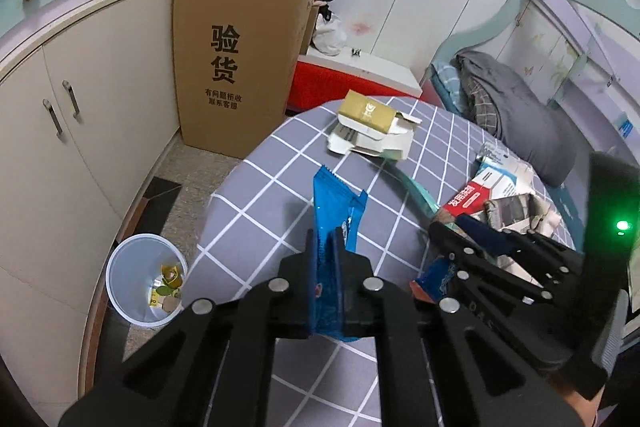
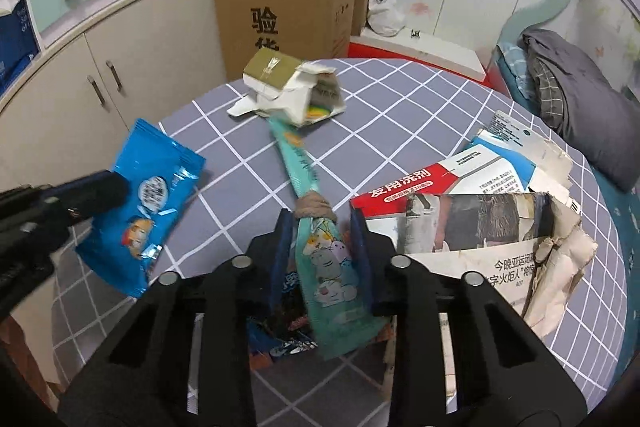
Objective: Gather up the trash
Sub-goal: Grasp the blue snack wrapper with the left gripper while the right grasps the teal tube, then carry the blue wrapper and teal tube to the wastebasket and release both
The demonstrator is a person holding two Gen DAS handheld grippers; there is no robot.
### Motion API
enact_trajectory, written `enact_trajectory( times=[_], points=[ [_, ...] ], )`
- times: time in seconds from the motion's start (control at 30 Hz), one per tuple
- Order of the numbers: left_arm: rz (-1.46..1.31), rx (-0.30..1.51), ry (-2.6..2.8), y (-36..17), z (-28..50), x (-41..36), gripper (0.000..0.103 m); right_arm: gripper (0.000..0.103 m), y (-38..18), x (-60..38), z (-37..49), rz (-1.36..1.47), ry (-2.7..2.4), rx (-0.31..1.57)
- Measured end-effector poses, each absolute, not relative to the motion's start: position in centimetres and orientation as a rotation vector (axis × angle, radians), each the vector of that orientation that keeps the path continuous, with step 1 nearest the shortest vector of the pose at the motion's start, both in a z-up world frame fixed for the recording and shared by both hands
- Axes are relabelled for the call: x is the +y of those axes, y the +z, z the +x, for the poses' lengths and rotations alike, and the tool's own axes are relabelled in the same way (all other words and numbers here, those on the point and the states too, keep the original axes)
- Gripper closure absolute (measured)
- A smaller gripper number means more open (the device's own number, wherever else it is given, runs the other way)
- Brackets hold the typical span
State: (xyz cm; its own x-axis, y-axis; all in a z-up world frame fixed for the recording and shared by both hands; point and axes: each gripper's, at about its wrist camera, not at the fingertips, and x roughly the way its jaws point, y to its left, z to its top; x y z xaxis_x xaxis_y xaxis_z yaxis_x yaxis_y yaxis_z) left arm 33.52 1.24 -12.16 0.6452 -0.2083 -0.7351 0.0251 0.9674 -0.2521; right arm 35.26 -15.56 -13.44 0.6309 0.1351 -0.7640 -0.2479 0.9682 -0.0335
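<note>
The left gripper (image 1: 325, 243) pinches a glossy blue crinkled snack wrapper (image 1: 334, 227) edge-on above the grey white-checked tablecloth (image 1: 260, 195), so its print shows only in the right wrist view, where the wrapper (image 2: 148, 203) faces flat. The right gripper (image 2: 320, 231) has its pads either side of a long teal cartoon-printed plastic sachet (image 2: 332, 275) knotted with a brownish band, though whether they press it is hard to tell, and its lower end hides another dark blue wrapper. Only the left view shows the translucent round plastic bin (image 1: 140, 279) on the floor, holding yellowish scraps.
</note>
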Motion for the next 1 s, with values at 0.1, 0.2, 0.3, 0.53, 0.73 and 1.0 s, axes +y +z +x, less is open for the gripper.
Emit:
enact_trajectory(
  times=[0.1, 0.2, 0.3, 0.53, 0.73, 1.0],
  points=[
    [-0.236, 0.85, -0.136, -11.9, 33.4, 1.6, 0.097, 0.078, -13.4, -15.5, 35.2, -0.138, 0.21, 0.857],
    [-0.254, 0.831, -0.144, -11.3, 32.9, 2.3, 0.097, 0.079, -13.3, -15.3, 34.8, -0.143, 0.213, 0.848],
    [-0.267, 0.813, -0.147, -10.8, 32.2, 3.0, 0.097, 0.084, -12.5, -14.8, 34.1, -0.14, 0.237, 0.837],
    [-0.301, 0.777, -0.133, -9.6, 31.0, 5.3, 0.097, 0.084, -9.6, -12.2, 31.9, -0.139, 0.298, 0.773],
    [-0.329, 0.747, -0.097, -9.0, 29.7, 8.2, 0.097, 0.084, -7.8, -8.8, 30.2, -0.124, 0.382, 0.735],
    [-0.385, 0.727, -0.001, -9.4, 28.2, 14.8, 0.097, 0.084, -7.1, -2.1, 28.9, -0.1, 0.506, 0.721]
  ],
)
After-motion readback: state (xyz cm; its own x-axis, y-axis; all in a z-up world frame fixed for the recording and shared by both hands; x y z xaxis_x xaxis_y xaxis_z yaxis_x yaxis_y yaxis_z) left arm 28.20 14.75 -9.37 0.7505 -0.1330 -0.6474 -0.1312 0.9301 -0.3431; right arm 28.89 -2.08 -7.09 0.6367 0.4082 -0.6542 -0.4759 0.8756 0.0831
